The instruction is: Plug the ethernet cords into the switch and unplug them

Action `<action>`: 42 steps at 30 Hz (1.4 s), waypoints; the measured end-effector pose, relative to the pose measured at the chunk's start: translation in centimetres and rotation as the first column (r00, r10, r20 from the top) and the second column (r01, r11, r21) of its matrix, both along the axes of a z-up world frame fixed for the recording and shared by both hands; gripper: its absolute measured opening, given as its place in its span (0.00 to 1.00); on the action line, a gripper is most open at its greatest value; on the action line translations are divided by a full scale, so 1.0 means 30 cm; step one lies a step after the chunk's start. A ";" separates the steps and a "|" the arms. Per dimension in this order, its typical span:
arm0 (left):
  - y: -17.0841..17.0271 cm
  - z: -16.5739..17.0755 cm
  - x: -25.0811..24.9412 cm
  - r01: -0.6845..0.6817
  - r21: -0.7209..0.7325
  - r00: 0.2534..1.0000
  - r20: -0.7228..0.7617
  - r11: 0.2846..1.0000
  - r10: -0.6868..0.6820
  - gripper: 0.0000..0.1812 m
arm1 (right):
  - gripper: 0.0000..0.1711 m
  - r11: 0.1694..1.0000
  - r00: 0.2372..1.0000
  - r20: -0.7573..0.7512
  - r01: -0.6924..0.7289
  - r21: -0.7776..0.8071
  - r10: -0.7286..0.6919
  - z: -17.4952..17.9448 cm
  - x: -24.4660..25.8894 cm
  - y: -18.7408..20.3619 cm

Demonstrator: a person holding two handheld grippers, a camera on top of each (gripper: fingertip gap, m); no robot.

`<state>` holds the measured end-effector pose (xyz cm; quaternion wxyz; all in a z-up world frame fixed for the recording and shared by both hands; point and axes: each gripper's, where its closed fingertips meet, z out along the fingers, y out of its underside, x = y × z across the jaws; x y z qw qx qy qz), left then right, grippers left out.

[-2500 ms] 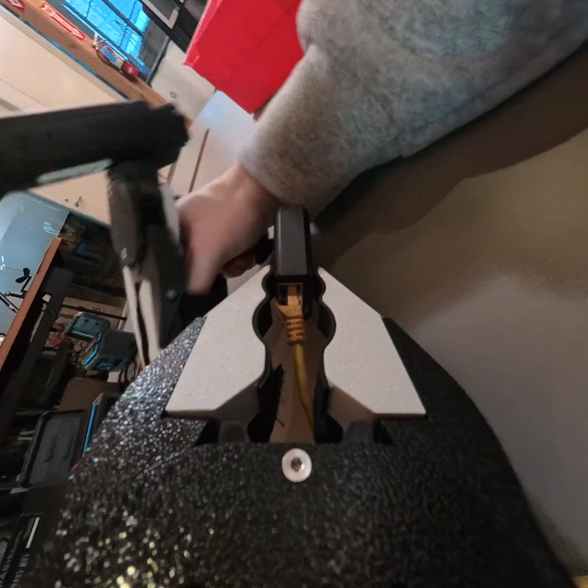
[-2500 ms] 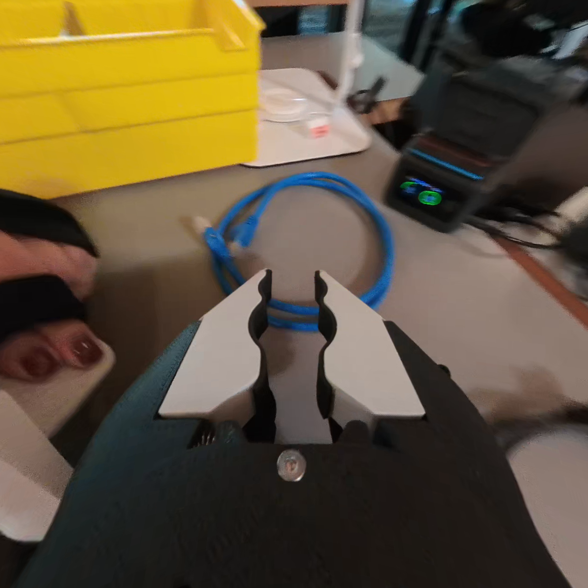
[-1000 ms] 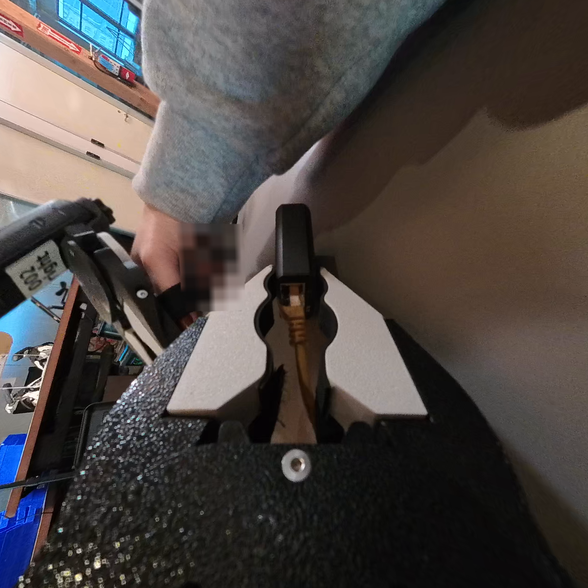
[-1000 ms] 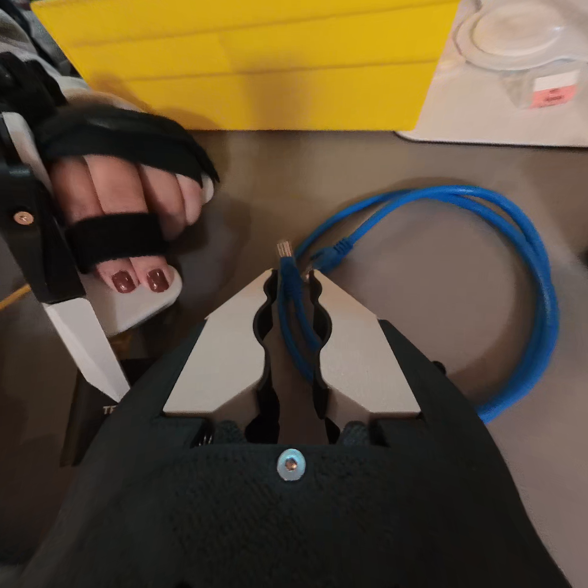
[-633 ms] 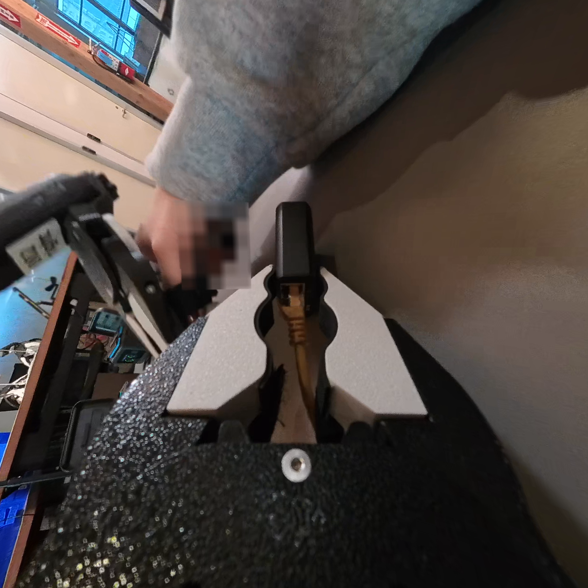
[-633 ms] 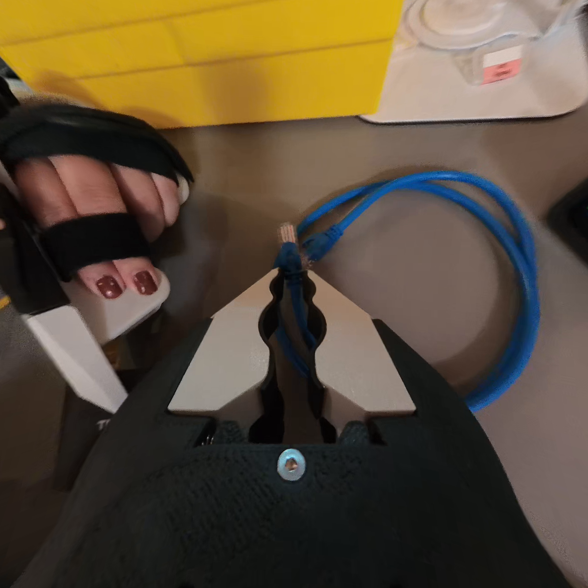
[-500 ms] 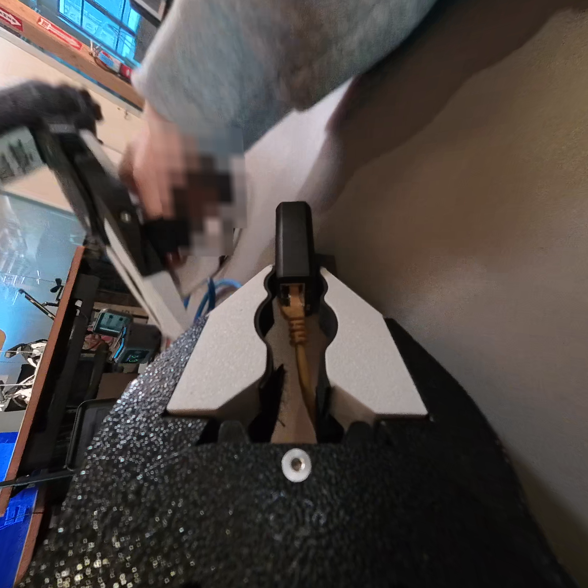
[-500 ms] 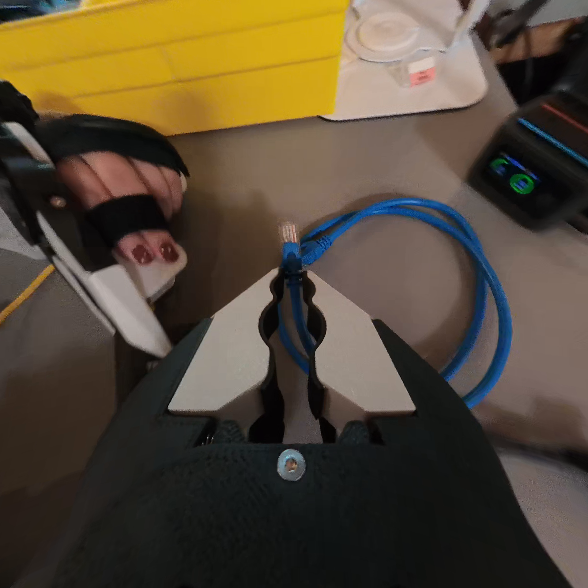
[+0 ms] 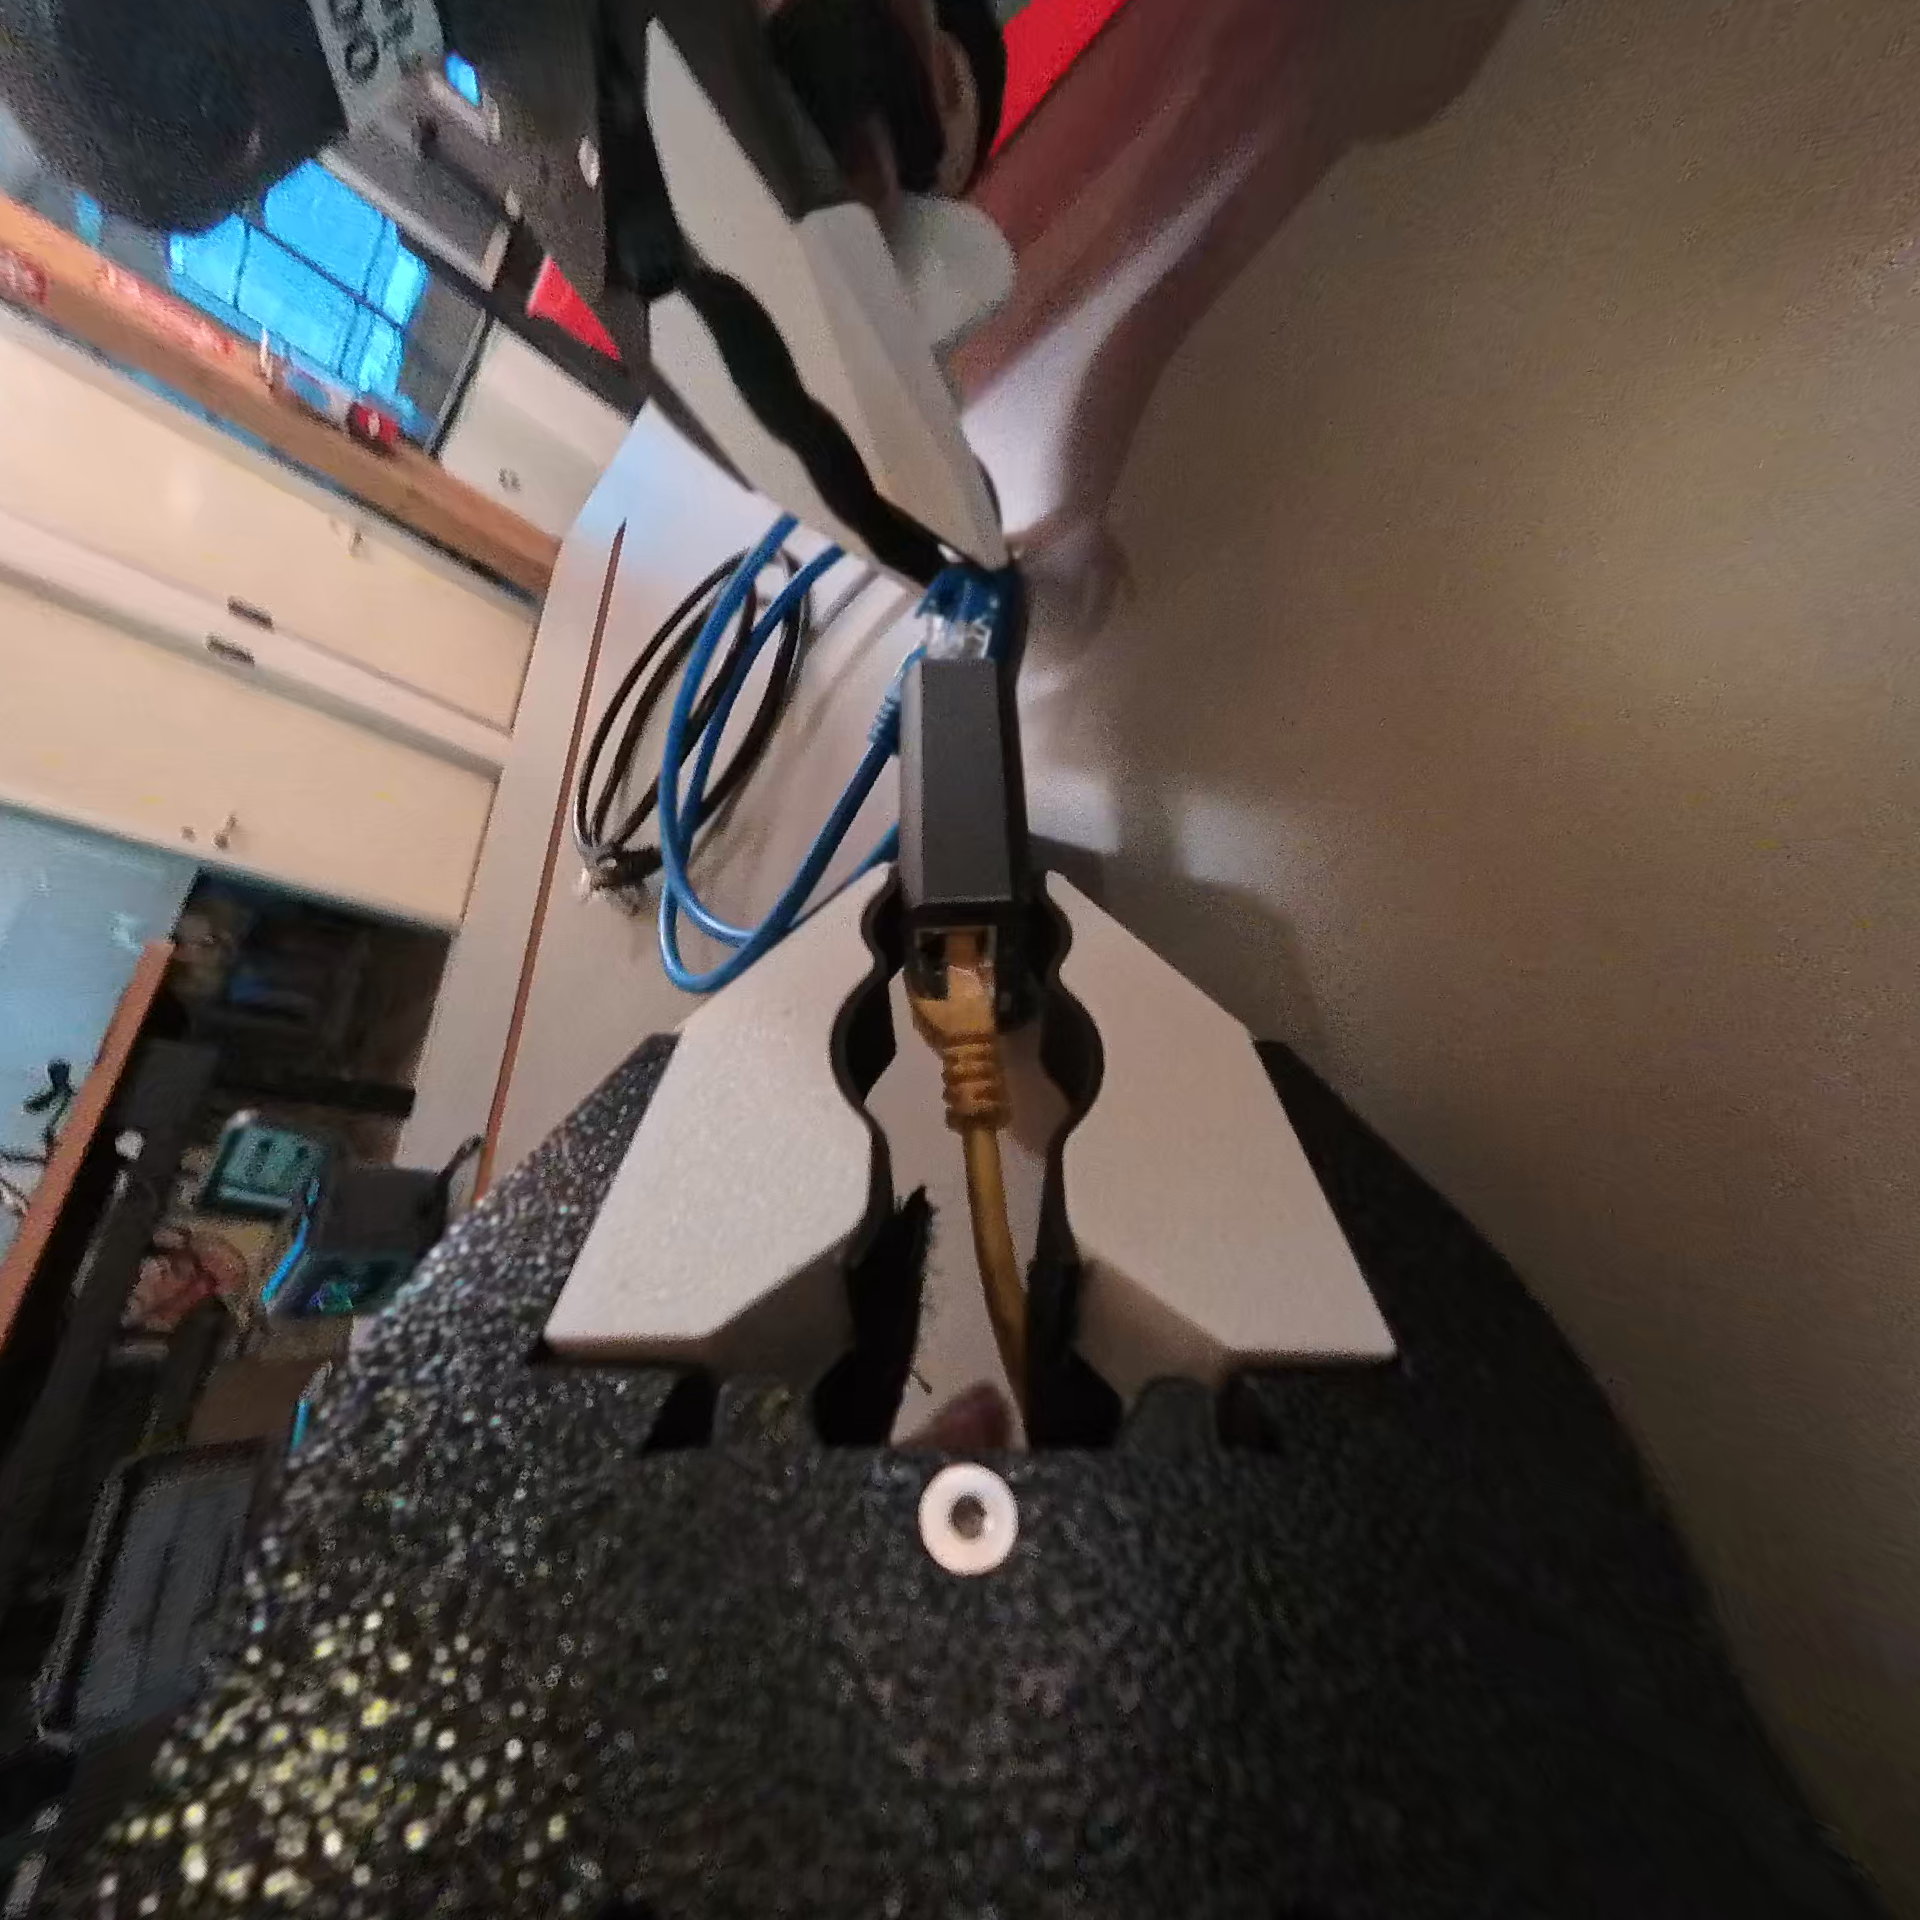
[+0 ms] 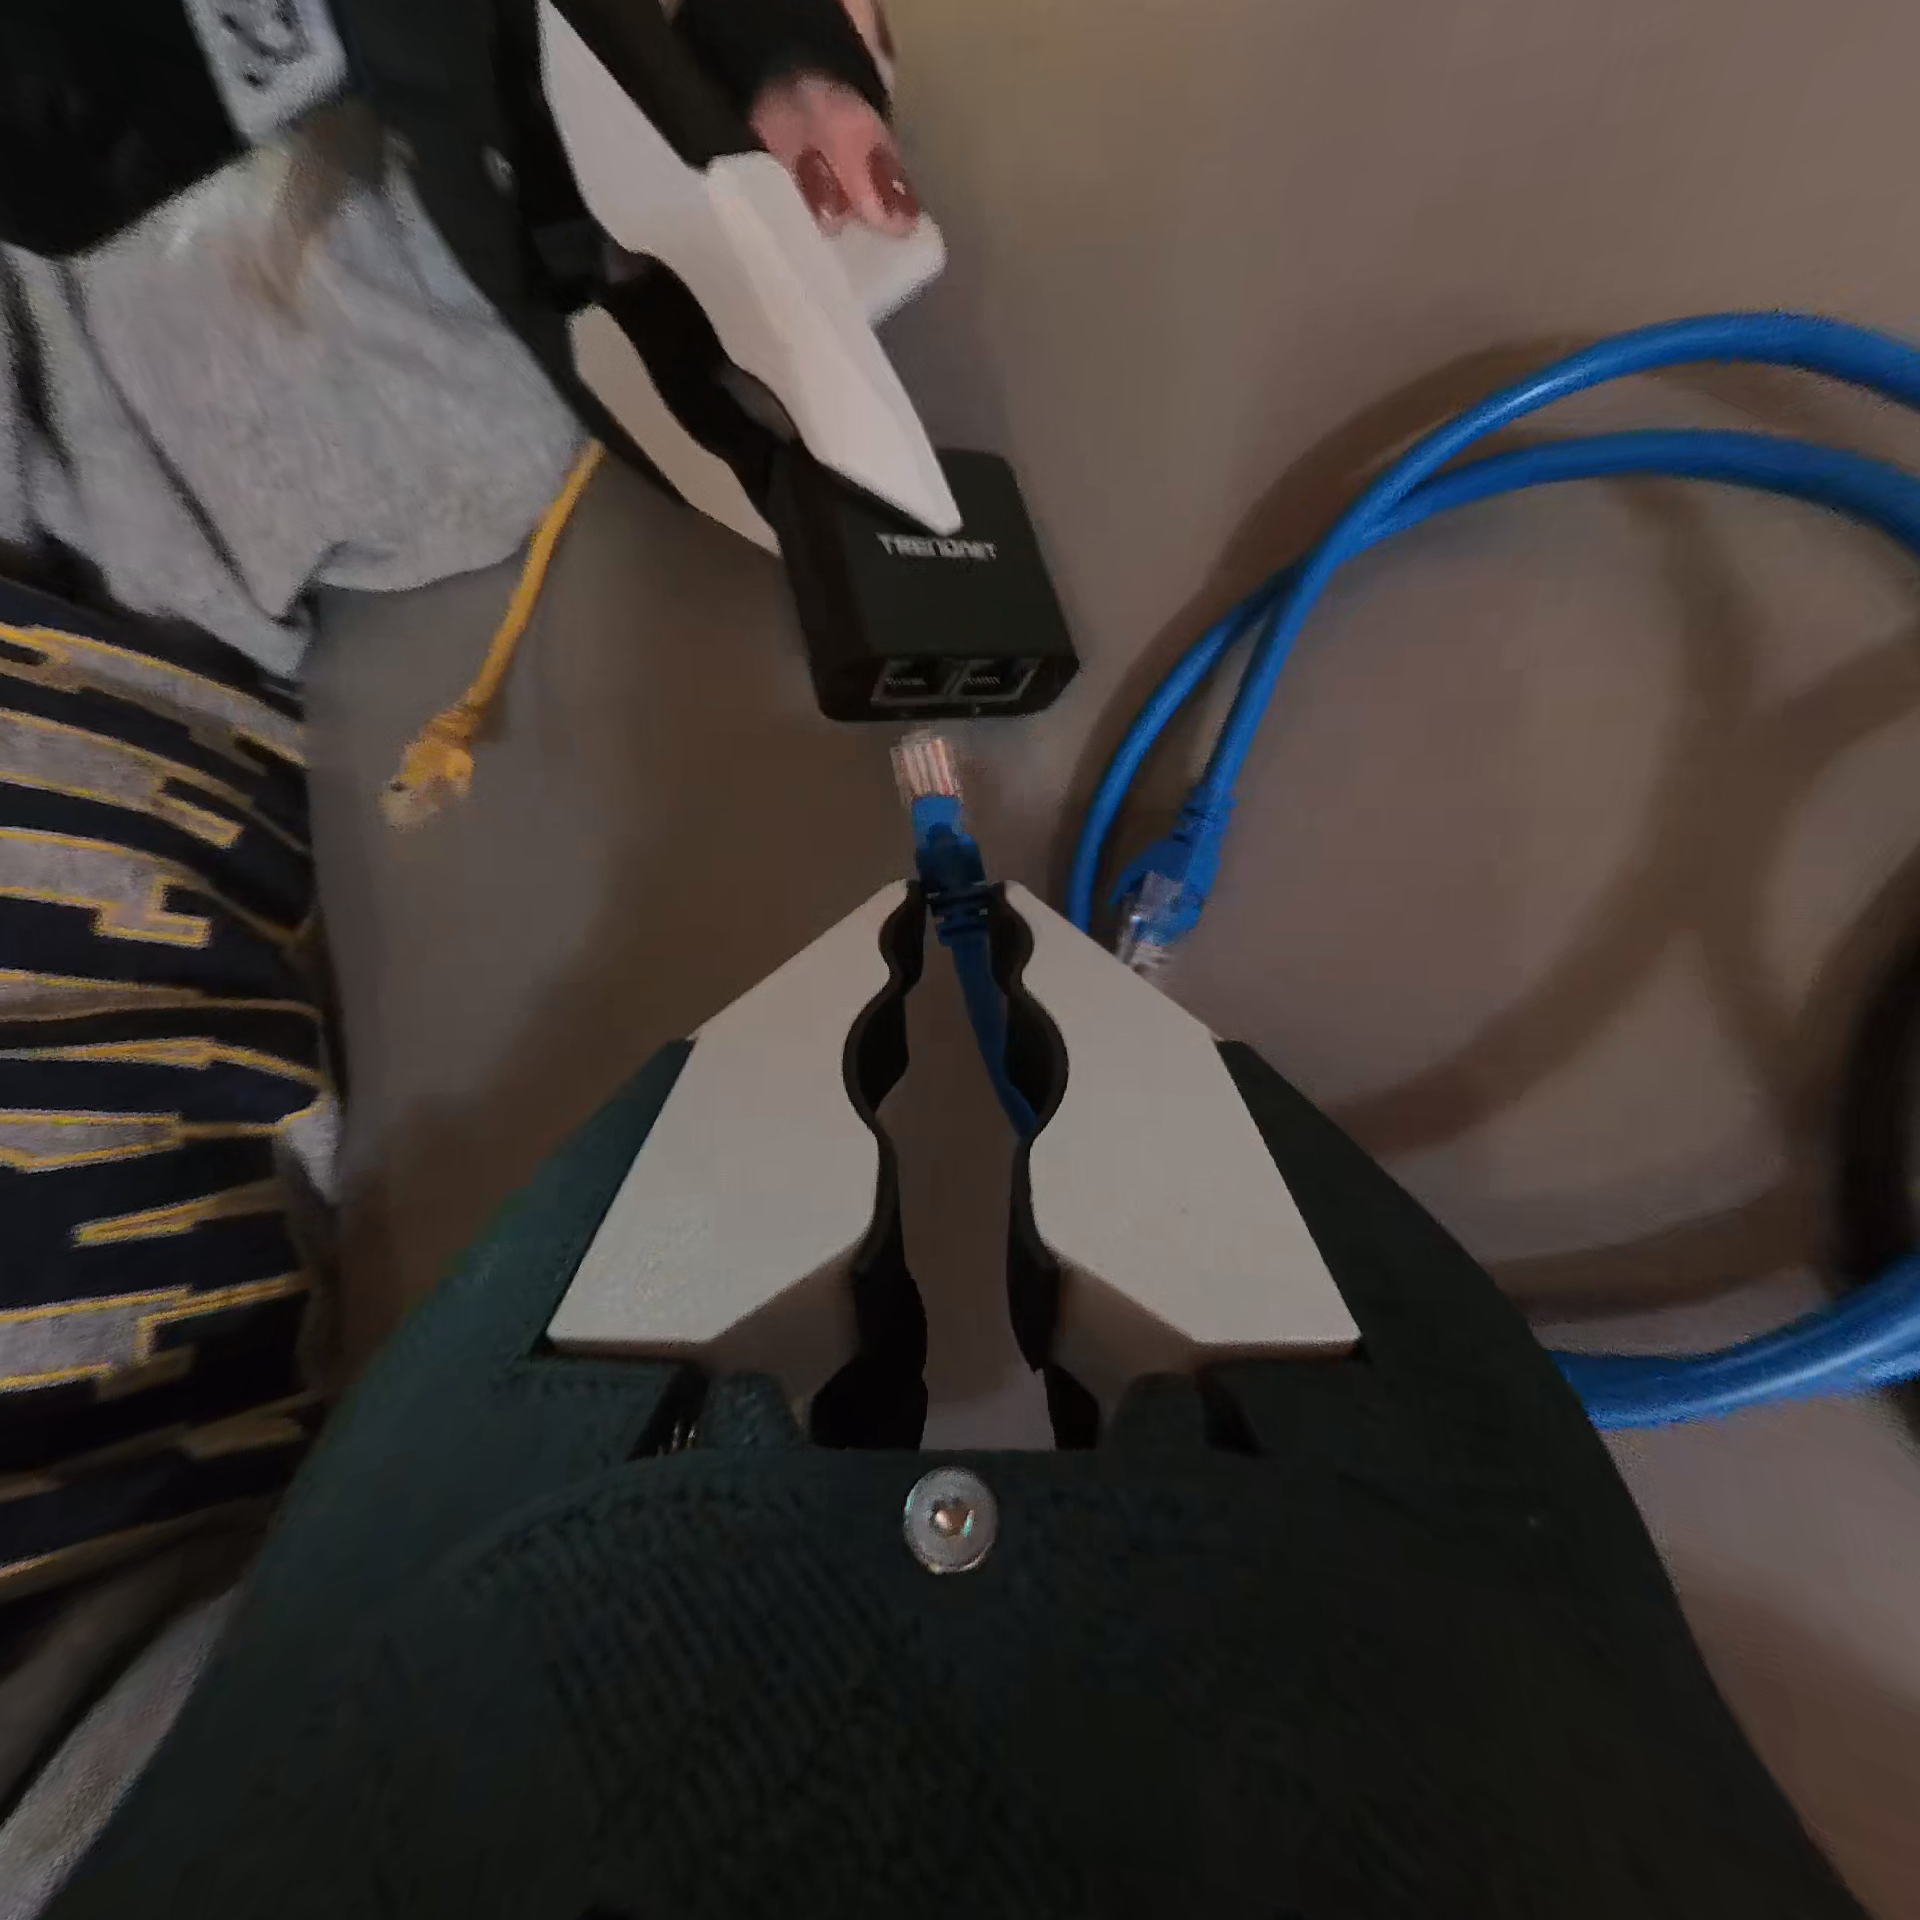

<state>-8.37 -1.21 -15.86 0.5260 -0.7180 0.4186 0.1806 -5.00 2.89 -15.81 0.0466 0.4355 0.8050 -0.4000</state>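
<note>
My left gripper (image 9: 961, 896) is shut on a small black switch (image 9: 956, 779), with a yellow ethernet cord (image 9: 975, 1049) plugged into its near end. In the right wrist view the switch (image 10: 925, 603) shows two open ports facing my right gripper (image 10: 956, 894). That gripper is shut on the boot of a blue ethernet cord, whose clear plug (image 10: 928, 767) sits just short of the ports, not touching. The left wrist view shows the right gripper (image 9: 966, 556) with the blue plug (image 9: 961, 623) at the switch's far end.
The blue cord's loops (image 10: 1455, 436) and its other plug (image 10: 1153, 904) lie on the grey table (image 10: 1351, 156) to the right. A loose yellow plug (image 10: 431, 774) lies at the left beside a person's patterned clothing (image 10: 135, 935). A black cord coil (image 9: 613, 748) lies farther off. Across from one pair of fingers to the other is roughly 6 cm.
My right gripper has carried the blue plug from the table up to the switch's ports. My left gripper has swung the switch round to face it, still gripping it.
</note>
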 end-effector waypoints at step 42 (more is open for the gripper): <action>-0.062 0.007 0.018 0.050 0.003 0.995 -0.084 0.999 -0.049 0.12 | 0.06 0.995 0.996 0.091 0.013 -0.099 -0.004 -0.047 -0.023 -0.036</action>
